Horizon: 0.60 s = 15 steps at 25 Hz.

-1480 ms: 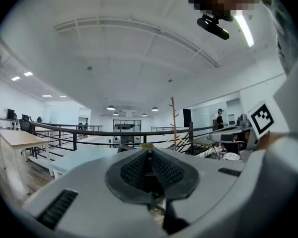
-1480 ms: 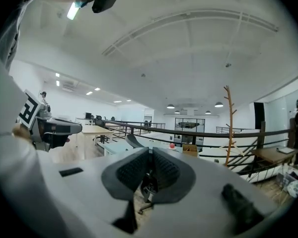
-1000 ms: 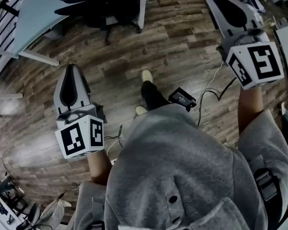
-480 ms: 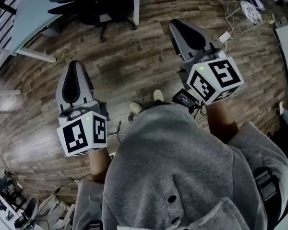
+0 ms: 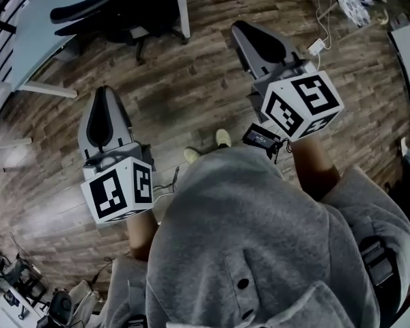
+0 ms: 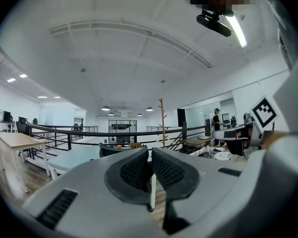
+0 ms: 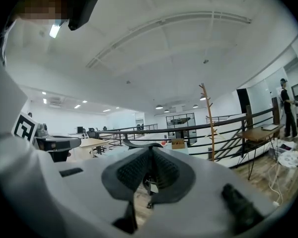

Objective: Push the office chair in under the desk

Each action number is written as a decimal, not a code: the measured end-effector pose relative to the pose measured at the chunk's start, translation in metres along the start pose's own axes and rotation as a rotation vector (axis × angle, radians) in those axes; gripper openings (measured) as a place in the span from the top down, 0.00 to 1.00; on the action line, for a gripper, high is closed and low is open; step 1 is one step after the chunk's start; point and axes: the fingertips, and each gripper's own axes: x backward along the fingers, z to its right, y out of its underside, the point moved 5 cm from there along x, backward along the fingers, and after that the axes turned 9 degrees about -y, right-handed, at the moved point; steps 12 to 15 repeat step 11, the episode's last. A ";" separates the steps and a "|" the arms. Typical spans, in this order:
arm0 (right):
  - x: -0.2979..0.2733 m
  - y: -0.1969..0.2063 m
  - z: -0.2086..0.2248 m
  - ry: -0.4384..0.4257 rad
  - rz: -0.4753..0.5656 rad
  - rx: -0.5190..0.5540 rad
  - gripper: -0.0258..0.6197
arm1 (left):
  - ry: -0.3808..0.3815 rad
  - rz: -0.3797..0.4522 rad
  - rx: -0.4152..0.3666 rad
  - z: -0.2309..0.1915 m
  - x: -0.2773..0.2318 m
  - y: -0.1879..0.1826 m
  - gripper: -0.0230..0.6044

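a: left gripper (image 5: 104,96) is pressed together and empty. right gripper (image 5: 240,31) is too. a person in a grey top (image 5: 260,238) holds them.
b: where is the chair (image 5: 119,12)?
a: up ahead, right by the tabletop (image 5: 37,36), well apart from both grippers. its legs stand on the wood floor (image 5: 191,80).

Field note: I'm seeing a black power brick (image 5: 258,137) lying on the brown wood-plank floor (image 5: 191,80), with a white plug and cable (image 5: 316,46) farther off. A wooden coat stand (image 6: 162,115) is standing near a black railing (image 6: 75,131).
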 end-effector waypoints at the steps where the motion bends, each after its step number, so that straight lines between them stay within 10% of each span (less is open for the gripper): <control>1: 0.000 0.000 0.002 0.003 0.000 0.001 0.90 | 0.001 0.000 -0.001 0.002 -0.002 -0.001 0.91; 15: -0.002 0.004 0.007 0.005 -0.013 0.019 0.90 | 0.013 -0.004 -0.004 0.010 -0.011 0.001 0.91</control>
